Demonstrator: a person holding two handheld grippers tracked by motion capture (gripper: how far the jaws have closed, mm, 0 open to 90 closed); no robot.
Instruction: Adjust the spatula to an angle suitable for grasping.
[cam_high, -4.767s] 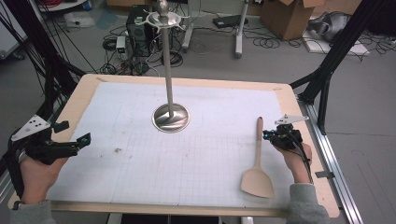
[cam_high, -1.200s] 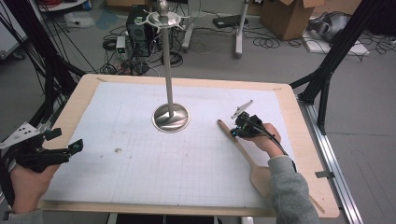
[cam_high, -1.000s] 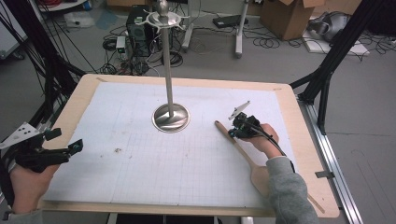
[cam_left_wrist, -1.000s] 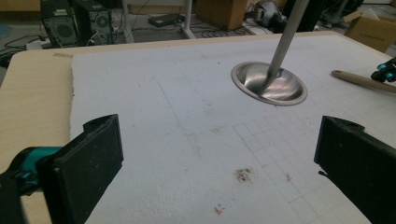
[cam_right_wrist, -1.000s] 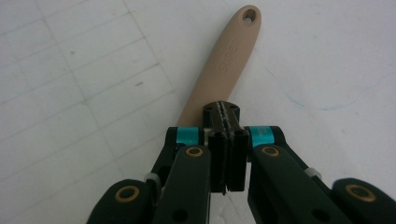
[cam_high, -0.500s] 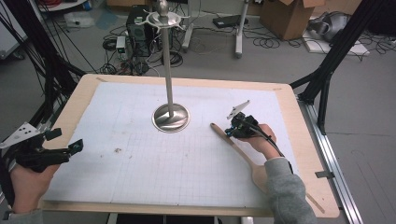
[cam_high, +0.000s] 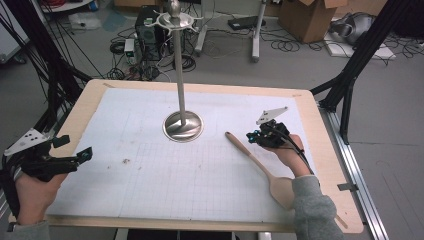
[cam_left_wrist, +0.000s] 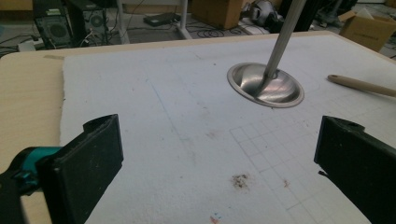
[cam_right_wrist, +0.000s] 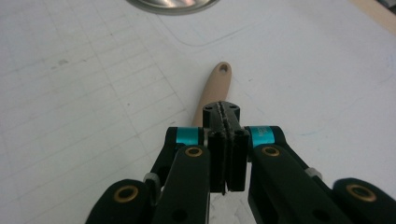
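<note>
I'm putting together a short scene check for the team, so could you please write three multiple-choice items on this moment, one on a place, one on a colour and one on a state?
1. Where does the wooden spatula lie?
A. left of the metal stand
B. right of the stand, its handle end towards the base
C. hung on the stand's top

2. What colour is the mat that covers the table?
A. white
B. green
C. black

3. How do the jaws of the left gripper stand?
A. shut on the spatula
C. shut on nothing
B. wide open

Answers: 1 B, the high view shows it lying slantwise beside the right gripper. 2 A, a pale gridded sheet. 3 B, the left gripper view shows bare mat between its jaws.
</note>
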